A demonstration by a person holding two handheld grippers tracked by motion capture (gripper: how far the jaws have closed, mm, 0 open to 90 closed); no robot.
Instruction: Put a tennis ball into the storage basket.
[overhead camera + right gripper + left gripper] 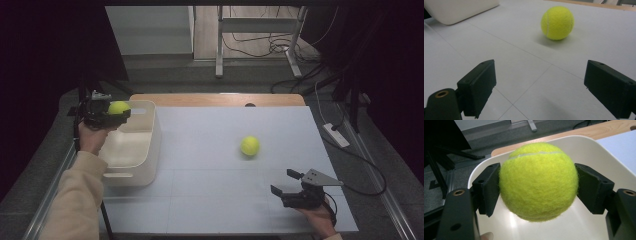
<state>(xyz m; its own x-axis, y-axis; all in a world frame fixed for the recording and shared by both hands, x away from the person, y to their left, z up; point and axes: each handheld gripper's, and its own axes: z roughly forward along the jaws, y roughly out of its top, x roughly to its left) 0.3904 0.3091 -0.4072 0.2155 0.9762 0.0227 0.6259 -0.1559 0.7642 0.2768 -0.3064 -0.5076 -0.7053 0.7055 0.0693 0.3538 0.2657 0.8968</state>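
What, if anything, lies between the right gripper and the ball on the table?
Nothing visible. The right gripper has its jaws open, aimed across bare table at the ball. The bin sits off to the side.

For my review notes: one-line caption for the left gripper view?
Left gripper clamps a yellow tennis ball above the white bin.

Held tennis ball (pixel 538 182) hides bin (pixel 599 152) floor; bin cut off, right gripper view.
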